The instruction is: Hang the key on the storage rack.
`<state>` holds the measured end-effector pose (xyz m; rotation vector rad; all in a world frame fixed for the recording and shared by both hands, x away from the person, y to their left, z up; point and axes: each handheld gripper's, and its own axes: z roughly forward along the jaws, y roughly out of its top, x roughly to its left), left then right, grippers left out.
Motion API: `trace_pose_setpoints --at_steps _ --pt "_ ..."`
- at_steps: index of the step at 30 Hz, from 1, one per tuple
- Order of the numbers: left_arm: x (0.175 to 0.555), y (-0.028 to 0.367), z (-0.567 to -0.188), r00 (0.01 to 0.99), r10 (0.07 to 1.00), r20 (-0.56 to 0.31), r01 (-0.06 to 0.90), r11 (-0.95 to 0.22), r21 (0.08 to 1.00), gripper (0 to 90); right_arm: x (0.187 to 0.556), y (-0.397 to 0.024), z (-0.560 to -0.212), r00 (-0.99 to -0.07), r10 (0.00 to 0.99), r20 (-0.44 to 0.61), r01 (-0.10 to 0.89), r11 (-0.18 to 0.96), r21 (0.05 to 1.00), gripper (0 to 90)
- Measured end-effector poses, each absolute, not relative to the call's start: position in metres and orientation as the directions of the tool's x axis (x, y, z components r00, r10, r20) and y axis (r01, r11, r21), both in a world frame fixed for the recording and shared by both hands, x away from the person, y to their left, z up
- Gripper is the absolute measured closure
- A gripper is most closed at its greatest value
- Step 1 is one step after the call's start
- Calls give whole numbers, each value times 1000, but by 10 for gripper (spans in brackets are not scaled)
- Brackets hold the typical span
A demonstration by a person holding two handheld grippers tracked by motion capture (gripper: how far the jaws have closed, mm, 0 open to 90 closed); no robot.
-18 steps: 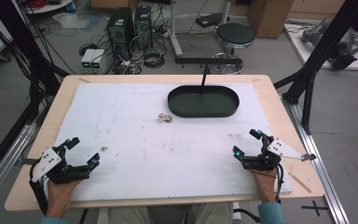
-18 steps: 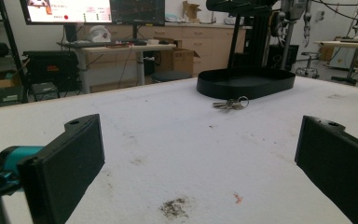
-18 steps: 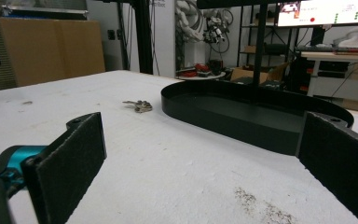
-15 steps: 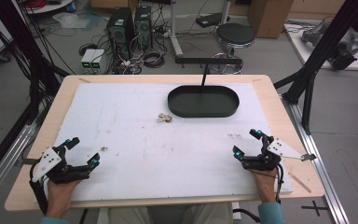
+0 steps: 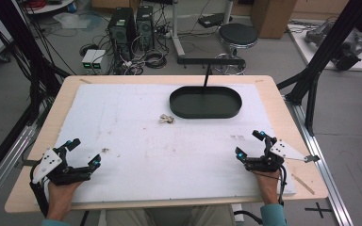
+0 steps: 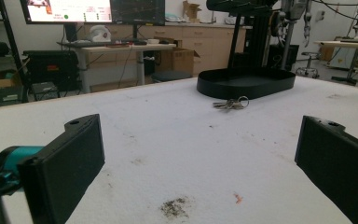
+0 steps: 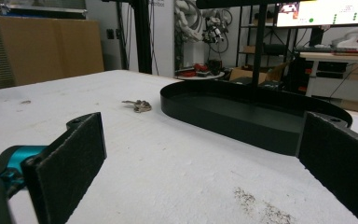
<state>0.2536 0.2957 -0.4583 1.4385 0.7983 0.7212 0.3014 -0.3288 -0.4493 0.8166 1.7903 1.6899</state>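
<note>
The black oval tray (image 5: 205, 102) at upper centre holds nothing. A bunch of keys (image 5: 166, 119) lies just left of it. The left gripper (image 5: 83, 155) and right gripper (image 5: 250, 144), lower corners, have jaws spread wide, empty.

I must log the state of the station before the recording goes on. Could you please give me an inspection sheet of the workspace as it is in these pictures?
Surface: white foam sheet on a wooden table; dark crumb stains near both grippers.
Job's things: black oval tray, nothing in it; bunch of keys just beside its left end, on the sheet.
Clutter: nothing seen besides the stains.
Grippers: left gripper and right gripper at the near corners, jaws wide apart, holding nothing.
Cables: one trails from the right gripper; tangled cables lie on the floor.
Surroundings: computer towers, round stool, black frame legs, monitors in the gripper views.
</note>
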Motion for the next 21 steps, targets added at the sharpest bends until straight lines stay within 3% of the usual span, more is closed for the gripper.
trace_pose_setpoints --at_steps 10,21 --pt "254 296 -458 561 827 -39 43 18 999 17 311 -328 -441 -662 747 53 126 42 991 6" --pt "254 295 -458 560 828 -39 44 17 999 17 344 -297 -380 -727 686 -11 146 171 975 7"
